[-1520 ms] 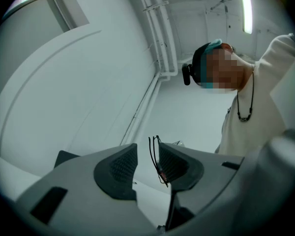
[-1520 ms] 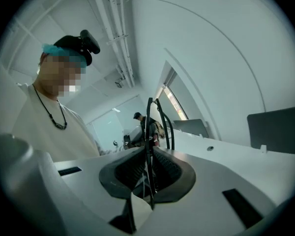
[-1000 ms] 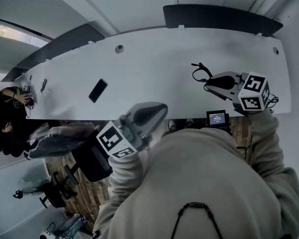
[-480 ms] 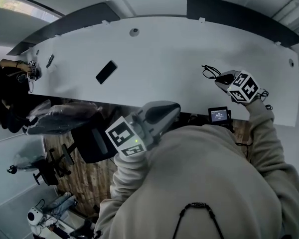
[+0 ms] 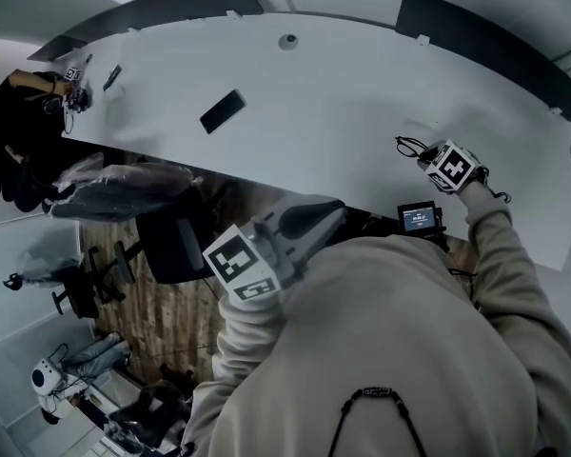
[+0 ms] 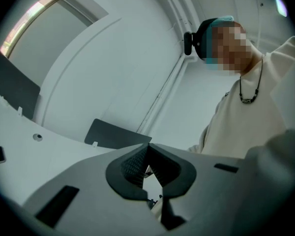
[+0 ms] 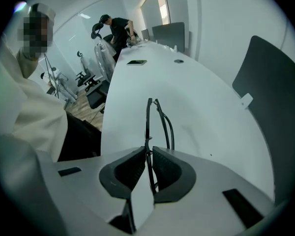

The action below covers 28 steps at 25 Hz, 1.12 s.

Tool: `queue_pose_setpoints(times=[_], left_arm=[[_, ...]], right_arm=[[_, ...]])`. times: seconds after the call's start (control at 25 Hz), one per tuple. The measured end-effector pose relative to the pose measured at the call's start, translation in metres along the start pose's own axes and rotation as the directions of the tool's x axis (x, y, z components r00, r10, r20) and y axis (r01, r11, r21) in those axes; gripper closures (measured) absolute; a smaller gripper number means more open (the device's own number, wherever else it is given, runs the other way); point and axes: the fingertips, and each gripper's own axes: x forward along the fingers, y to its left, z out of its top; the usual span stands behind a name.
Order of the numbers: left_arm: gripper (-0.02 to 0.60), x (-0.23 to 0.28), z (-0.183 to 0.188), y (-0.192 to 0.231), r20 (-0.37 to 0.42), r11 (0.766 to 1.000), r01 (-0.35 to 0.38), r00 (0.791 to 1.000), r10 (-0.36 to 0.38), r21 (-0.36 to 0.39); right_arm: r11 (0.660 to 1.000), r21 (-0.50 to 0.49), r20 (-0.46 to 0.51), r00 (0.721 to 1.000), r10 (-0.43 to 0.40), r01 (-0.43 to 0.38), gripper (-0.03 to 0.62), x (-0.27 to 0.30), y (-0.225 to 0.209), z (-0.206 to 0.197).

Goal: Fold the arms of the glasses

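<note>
Long white tabletop [image 5: 343,103] lies close beneath the glasses [image 7: 148,117], pinched by the right tool [image 7: 147,173]; the left tool [image 6: 148,168] — pressed together, empty — hangs by the person's chest; seemingly a steadying step — next, it should push an arm inward.

White table [image 5: 362,112] bears a dark slab [image 5: 223,110], perhaps a phone.

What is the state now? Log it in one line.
left hand-held gripper: shut, empty | right hand-held gripper: shut on thin black-framed glasses | glasses: over long white table
</note>
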Motion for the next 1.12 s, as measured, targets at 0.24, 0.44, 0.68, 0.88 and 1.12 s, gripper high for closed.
queue_pose_setpoints(times=[0.24, 0.44, 0.68, 0.88, 1.12], left_arm=[[0.577, -0.015, -0.004, 0.005, 0.011, 0.999, -0.045, 0.999, 0.046, -0.019], [0.577, -0.024, -0.007, 0.008, 0.019, 0.997, -0.066, 0.998, 0.067, -0.032], [0.577, -0.024, -0.008, 0.008, 0.024, 0.998, -0.062, 0.998, 0.062, -0.034], [0.577, -0.022, -0.009, 0.007, 0.021, 0.998, -0.052, 0.998, 0.053, -0.034], [0.577, -0.021, -0.008, 0.005, 0.02, 0.999, -0.038, 0.999, 0.039, -0.034]], right_arm=[[0.998, -0.065, -0.111, 0.994, -0.005, -0.002, 0.534, 0.044, -0.002, -0.012], [0.984, -0.17, -0.176, 0.984, 0.022, -0.052, 0.534, 0.07, 0.006, -0.02], [0.966, -0.23, -0.195, 0.978, 0.072, -0.117, 0.534, 0.083, 0.016, -0.019], [0.97, -0.205, -0.179, 0.979, 0.098, -0.134, 0.534, 0.083, 0.017, -0.016], [0.979, -0.148, -0.124, 0.984, 0.125, -0.143, 0.533, 0.081, 0.019, -0.016]])
